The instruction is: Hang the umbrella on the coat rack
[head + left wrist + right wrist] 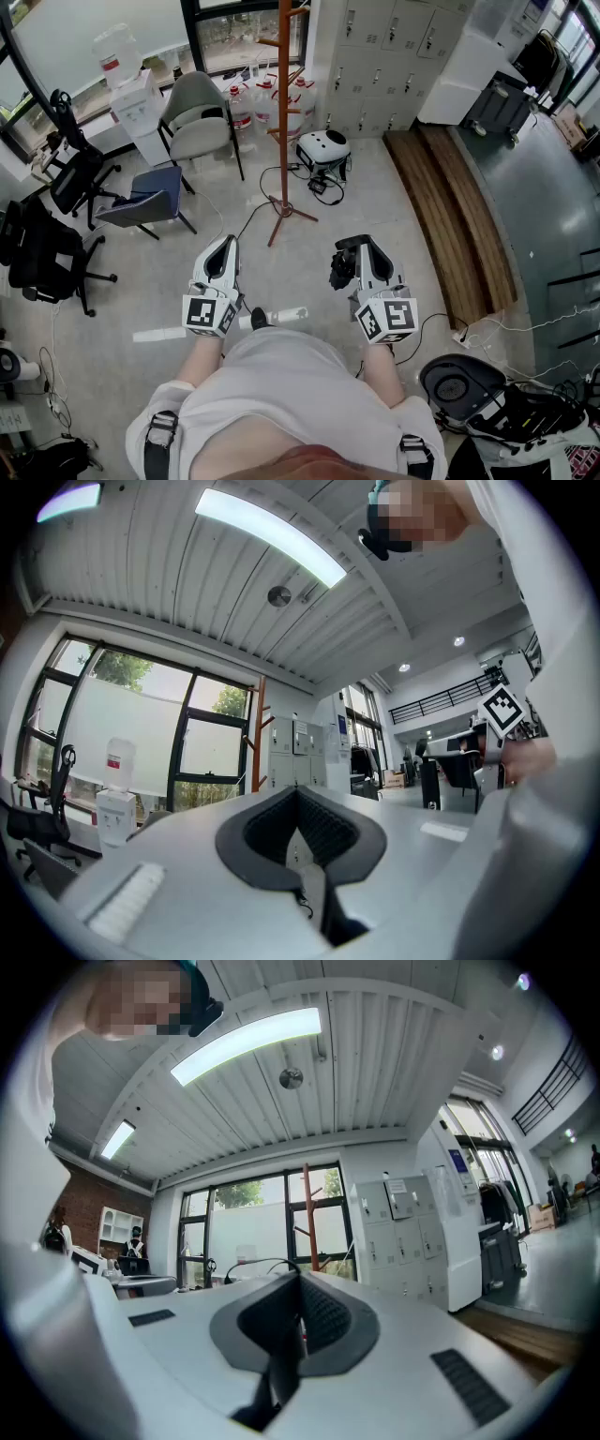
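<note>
Starting at the left of the head view, black office chairs (56,216), a blue chair (150,199) and a grey chair (199,117) stand near the window, with a water dispenser (136,103) behind them. The left gripper (225,246) is held out low, its jaws pressed together with nothing between them, as the left gripper view makes plain. That view also catches the right gripper's marker cube (504,710) at its right edge.

The coat rack (284,112) stands ahead on open floor, well apart from both grippers. Water jugs (272,103) sit behind it and a round white machine (323,150) lies just to its right. A black cable (255,214) trails over the floor from the rack's foot toward the person.

The right gripper (366,251) is clamped shut, and the black umbrella (342,267) hangs at its tip. Only the head view shows that bundle. The right gripper view shows just a dark band (274,1377) running down the slit between the closed jaws, with the rack straight beyond them.

Grey lockers (384,56) line the far wall, and a long wooden platform (450,206) runs along the right.
</note>
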